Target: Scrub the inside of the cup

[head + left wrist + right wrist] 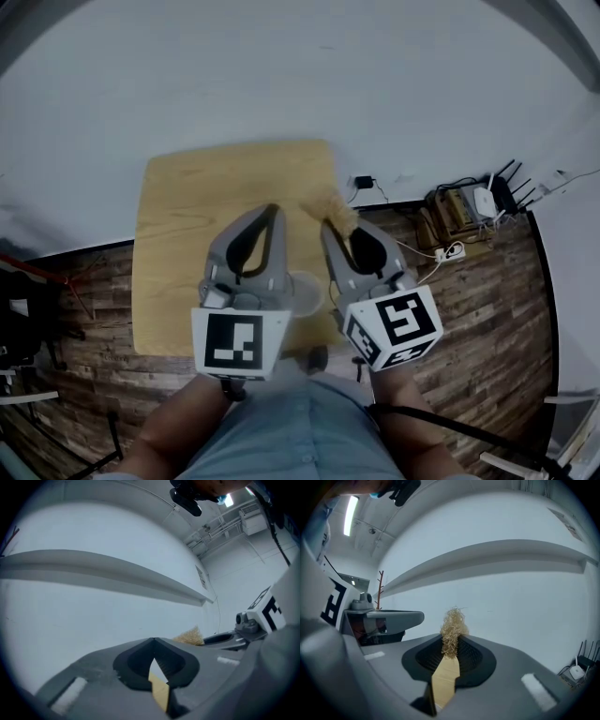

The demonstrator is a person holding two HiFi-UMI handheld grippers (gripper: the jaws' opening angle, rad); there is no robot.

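While clamped on scrubber (452, 630) at right gripper (330, 225) and shut empty at left gripper (273, 212), held high over cup (307, 286) on table (187, 216); risk: unsteadied cup probably tipping or skidding under scrubbing, lightly pinched tuft slipping free.

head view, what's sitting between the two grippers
In the head view a pale round shape, apparently the cup, shows on the wooden table in the gap between the shut left gripper and the right gripper, which pinches a straw-coloured scrubber.
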